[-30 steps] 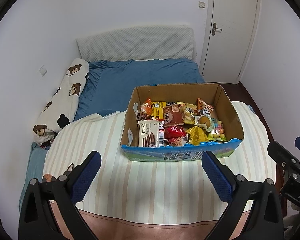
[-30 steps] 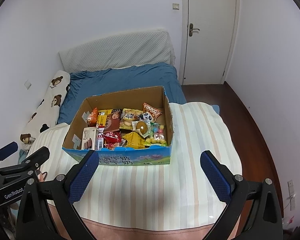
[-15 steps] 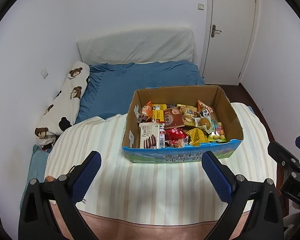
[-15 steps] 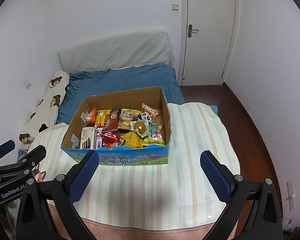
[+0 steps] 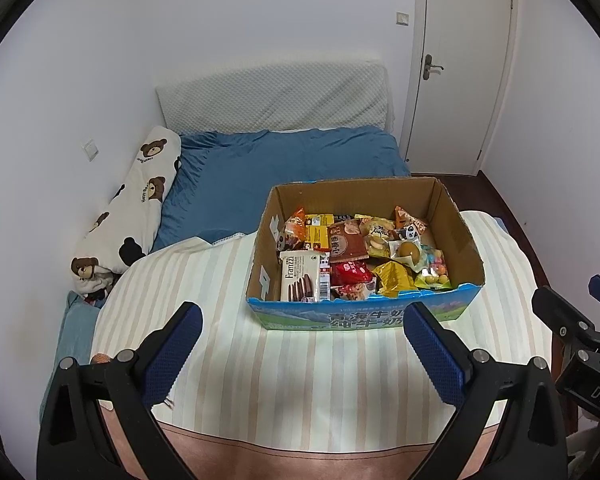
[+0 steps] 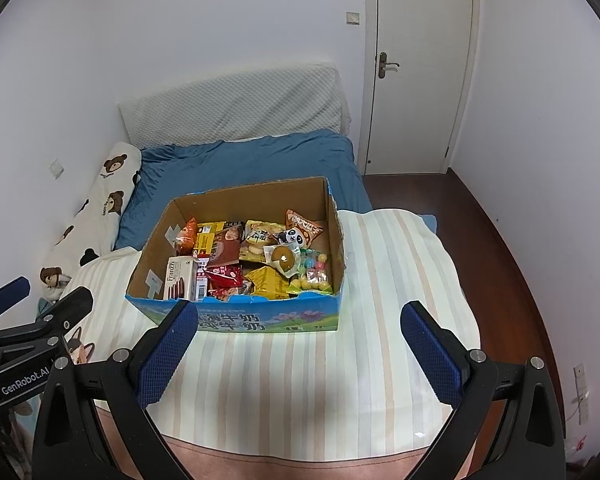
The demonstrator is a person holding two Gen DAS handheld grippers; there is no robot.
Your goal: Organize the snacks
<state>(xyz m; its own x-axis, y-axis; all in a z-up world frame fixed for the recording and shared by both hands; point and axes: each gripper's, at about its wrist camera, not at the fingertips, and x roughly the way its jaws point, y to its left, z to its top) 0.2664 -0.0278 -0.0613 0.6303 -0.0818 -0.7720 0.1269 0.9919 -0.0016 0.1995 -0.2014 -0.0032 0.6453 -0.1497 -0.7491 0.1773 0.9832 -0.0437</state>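
Note:
An open cardboard box (image 5: pixel 452 216) (image 6: pixel 244 200) with a blue printed front stands on a striped cloth over the bed. It holds several snack packets, among them a white Franzzi biscuit pack (image 5: pixel 300 280) (image 6: pixel 180 278), a brown packet (image 5: pixel 346 242), red packets (image 5: pixel 350 272) and a yellow packet (image 5: pixel 394 278) (image 6: pixel 268 280). My left gripper (image 5: pixel 300 354) hangs open before the box, nothing between its blue pads. My right gripper (image 6: pixel 298 350) is open too, just short of the box's front wall. Each gripper shows at the edge of the other's view.
The striped cloth (image 5: pixel 300 380) (image 6: pixel 396 280) spreads on both sides of the box. Behind lie a blue sheet (image 5: pixel 284 168), a bear-print bolster (image 5: pixel 132 216) along the left wall and a white headboard cushion (image 5: pixel 272 96). A shut white door (image 6: pixel 420 72) and dark floor (image 6: pixel 496 256) are at right.
Both views have drawn back and up slightly from the box. The box and snacks lie as before, and both grippers stay open.

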